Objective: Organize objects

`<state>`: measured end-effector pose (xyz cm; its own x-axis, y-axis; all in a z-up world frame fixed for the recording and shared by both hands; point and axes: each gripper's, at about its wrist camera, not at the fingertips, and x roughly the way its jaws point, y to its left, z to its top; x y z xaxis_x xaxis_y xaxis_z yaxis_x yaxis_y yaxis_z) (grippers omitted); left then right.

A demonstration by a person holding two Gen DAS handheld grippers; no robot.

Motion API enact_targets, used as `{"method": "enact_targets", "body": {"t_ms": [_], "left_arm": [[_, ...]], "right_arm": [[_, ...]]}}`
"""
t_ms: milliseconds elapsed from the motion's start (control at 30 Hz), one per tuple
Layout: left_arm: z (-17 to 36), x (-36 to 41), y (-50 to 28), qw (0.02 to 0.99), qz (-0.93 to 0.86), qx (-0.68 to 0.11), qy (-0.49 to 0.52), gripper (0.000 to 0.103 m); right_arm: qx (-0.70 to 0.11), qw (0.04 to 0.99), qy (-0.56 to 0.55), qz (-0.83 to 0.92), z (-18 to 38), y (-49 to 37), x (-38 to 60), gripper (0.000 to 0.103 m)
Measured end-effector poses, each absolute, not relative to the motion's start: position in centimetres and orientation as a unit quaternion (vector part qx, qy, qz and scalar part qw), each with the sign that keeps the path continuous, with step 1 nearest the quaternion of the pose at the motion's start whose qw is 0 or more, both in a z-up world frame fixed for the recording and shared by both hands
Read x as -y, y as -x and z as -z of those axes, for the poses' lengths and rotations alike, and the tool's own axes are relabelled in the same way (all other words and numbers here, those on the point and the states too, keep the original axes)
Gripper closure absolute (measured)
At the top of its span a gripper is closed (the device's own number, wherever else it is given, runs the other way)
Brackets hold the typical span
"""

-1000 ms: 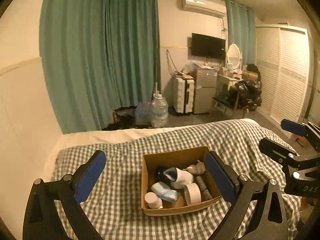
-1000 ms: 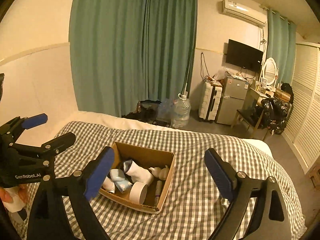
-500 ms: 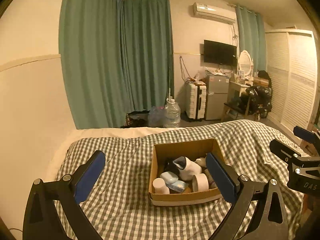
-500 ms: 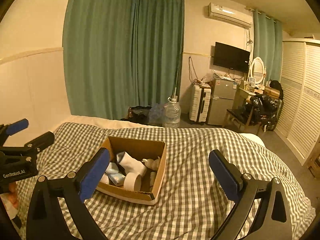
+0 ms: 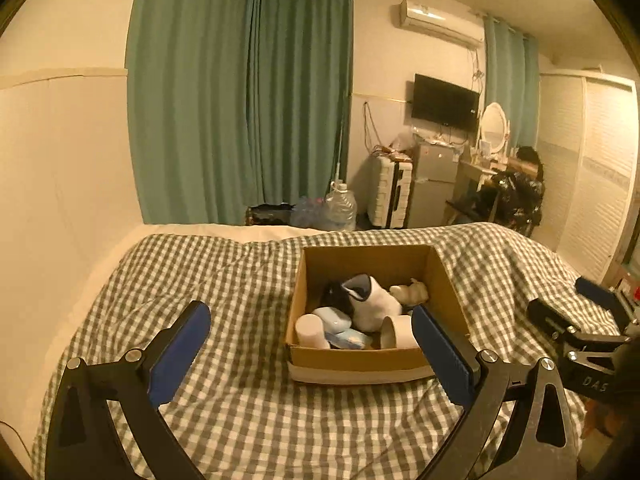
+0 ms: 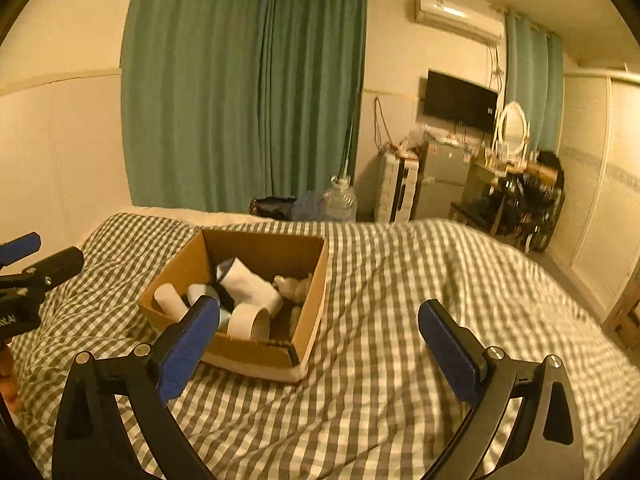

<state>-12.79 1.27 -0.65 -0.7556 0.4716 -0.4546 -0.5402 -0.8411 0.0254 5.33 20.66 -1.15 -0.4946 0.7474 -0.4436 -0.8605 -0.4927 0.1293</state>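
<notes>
An open cardboard box (image 5: 360,358) sits on the checked bedspread (image 5: 240,288); it also shows in the right wrist view (image 6: 308,320). Inside lie a white and dark sock (image 5: 374,300), a roll of white tape (image 5: 396,332), a small white bottle (image 5: 310,330), a light blue packet (image 5: 340,326) and a cream plush toy (image 5: 410,292). My left gripper (image 5: 310,350) is open and empty, near the box's front. My right gripper (image 6: 318,338) is open and empty, in front of the box and to its right.
Green curtains (image 5: 240,100) hang behind the bed. A water jug (image 5: 340,208), a white suitcase (image 5: 390,192), a small fridge (image 5: 434,184) and a cluttered desk (image 5: 504,188) stand beyond the bed's far edge. A wall runs along the left.
Both grippers have moved closer to the box, which now looks larger. Both stay open and empty. The box contents have not moved.
</notes>
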Motion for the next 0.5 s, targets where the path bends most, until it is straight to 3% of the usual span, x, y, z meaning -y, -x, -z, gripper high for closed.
{"method": "enact_targets", "body": {"t_ms": [500], "left_arm": [[2.4, -1.3, 13.0, 0.271, -0.929, -0.094, 0.234, 0.000]], "right_arm": [[-0.170, 0.477, 0.165, -0.846, 1.9, -5.3, -20.4, 0.003]]}}
